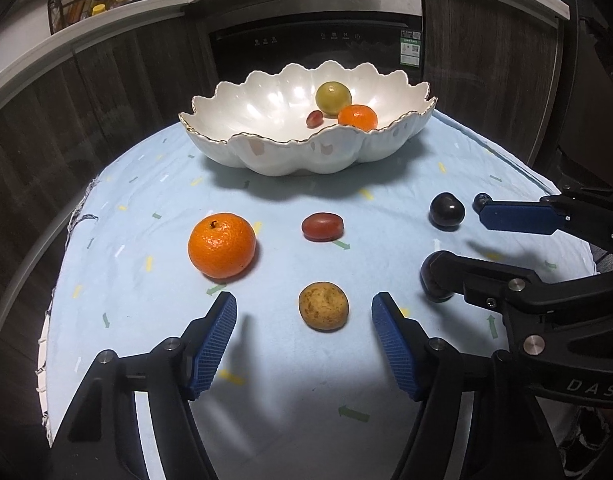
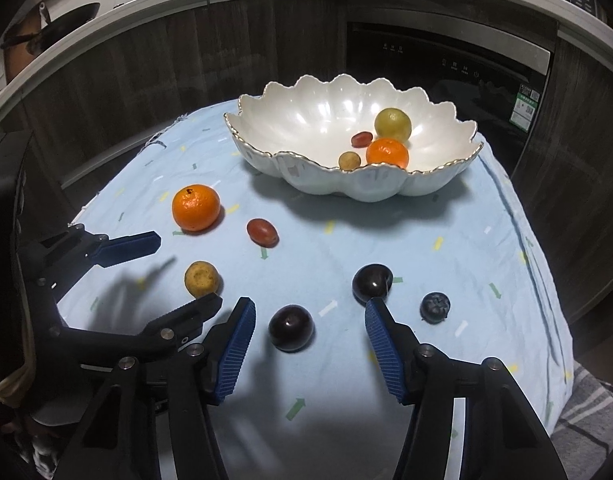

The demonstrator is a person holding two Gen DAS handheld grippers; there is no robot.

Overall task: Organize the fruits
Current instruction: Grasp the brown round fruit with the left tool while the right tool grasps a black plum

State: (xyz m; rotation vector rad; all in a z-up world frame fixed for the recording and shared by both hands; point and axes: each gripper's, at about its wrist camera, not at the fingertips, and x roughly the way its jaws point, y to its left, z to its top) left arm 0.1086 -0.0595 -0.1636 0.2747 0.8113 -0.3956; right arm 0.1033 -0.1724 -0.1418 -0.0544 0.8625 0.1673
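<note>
Two grippers over a blue cloth, left gripper apart around a speckled yellow fruit without touching, right gripper apart around a dark plum, white bowl beyond holding perhaps four fruits.

The left gripper points downward, its blue-padded fingers apart and gripping nothing. The right gripper, just beside it, points downward too, its fingers apart and gripping nothing.

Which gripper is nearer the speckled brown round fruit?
Left. The left gripper straddles the speckled brown round fruit between its open fingers; the right gripper straddles a dark plum beside it.
</note>
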